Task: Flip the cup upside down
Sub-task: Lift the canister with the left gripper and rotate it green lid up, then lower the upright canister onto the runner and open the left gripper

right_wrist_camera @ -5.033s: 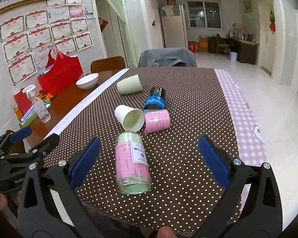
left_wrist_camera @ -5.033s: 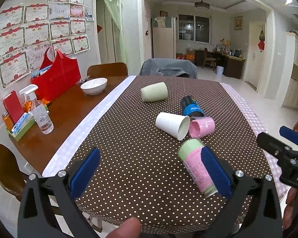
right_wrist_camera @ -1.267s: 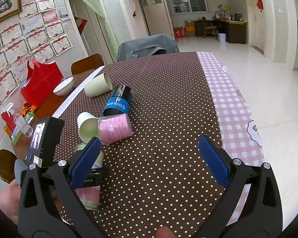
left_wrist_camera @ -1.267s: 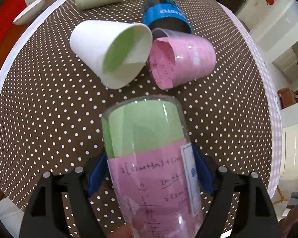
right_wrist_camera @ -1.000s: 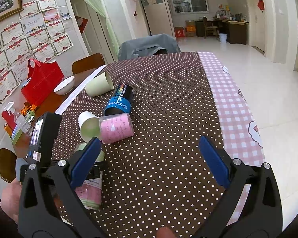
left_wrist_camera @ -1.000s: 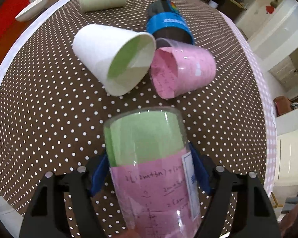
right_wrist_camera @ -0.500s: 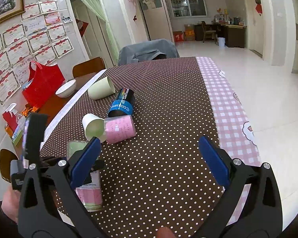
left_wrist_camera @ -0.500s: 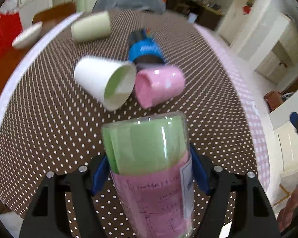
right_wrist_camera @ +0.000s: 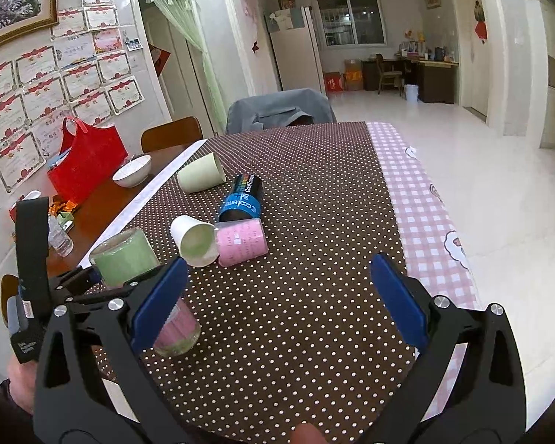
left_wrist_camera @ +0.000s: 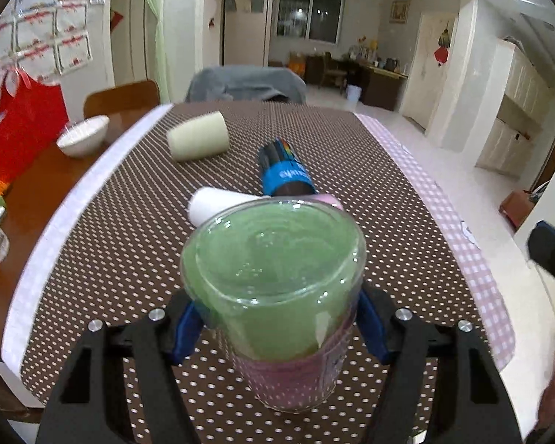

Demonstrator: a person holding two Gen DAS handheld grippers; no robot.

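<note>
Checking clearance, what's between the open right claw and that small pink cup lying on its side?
Only bare dotted tablecloth between the right claw and pink cup, per the right wrist view.

A wooden table (right_wrist_camera: pixel 92 218) carries a dotted brown cloth (right_wrist_camera: pixel 314 222); mid-cloth lie a pale green cup (right_wrist_camera: pixel 199 175), dark can (right_wrist_camera: pixel 242 199), white cup (right_wrist_camera: pixel 192 238) and pink cup (right_wrist_camera: pixel 242 242); a white bowl (right_wrist_camera: pixel 131 172) sits on bare wood near the left edge.

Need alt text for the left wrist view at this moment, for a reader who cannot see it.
The left gripper clamps a clear cup lined with green and pink paper, held nearly upright with its closed end toward the camera, above a brown polka-dot tablecloth. Behind it lie a white cup, a blue-banded can and a pale green cup, all on their sides.
</note>
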